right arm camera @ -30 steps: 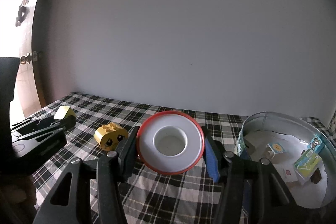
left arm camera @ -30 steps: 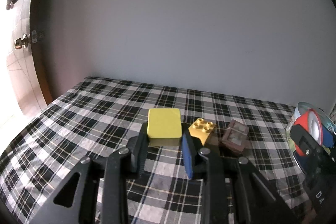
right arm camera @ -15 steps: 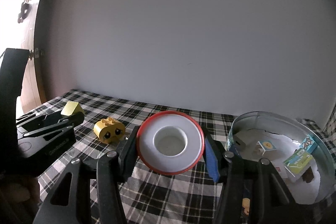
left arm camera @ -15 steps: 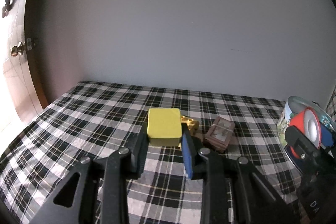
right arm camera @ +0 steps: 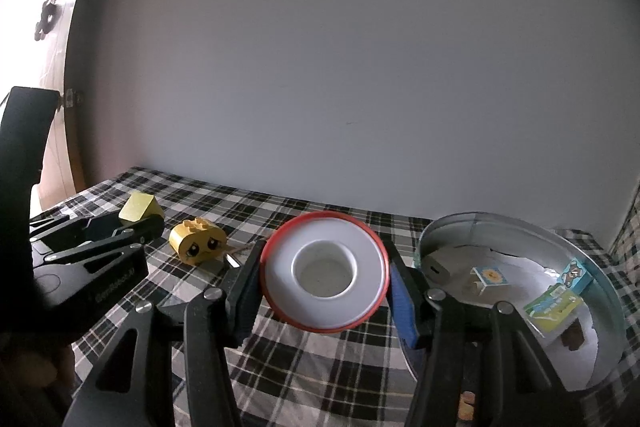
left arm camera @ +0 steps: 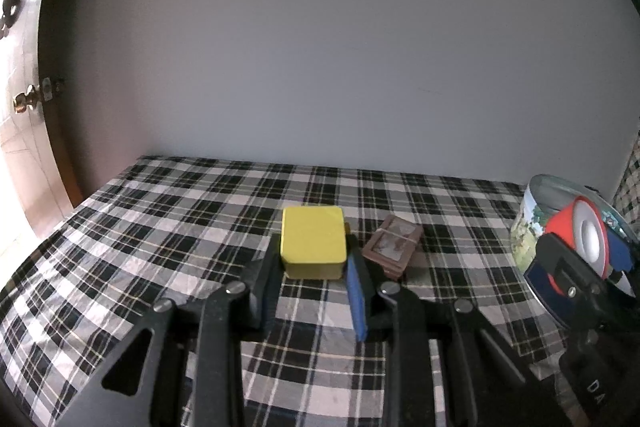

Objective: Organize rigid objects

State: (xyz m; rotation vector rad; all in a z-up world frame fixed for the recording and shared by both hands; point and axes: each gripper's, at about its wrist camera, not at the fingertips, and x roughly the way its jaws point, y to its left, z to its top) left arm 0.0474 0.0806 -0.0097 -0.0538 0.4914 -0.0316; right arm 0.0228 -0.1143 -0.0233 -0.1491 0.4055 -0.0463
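Black-and-white plaid tablecloth [left arm camera: 168,211] covers the table. Round metal tin [right arm camera: 600,267] sits far right, small boxes inside. Your right gripper [right arm camera: 324,279] clamps the red-rimmed white tape roll [right arm camera: 324,277] just left of the tin. Your left gripper [left arm camera: 312,267] pinches the yellow rounded block [left arm camera: 313,241]. Brown flat box [left arm camera: 394,245] lies just right of it; yellow face brick [right arm camera: 198,241] sits between the grippers.
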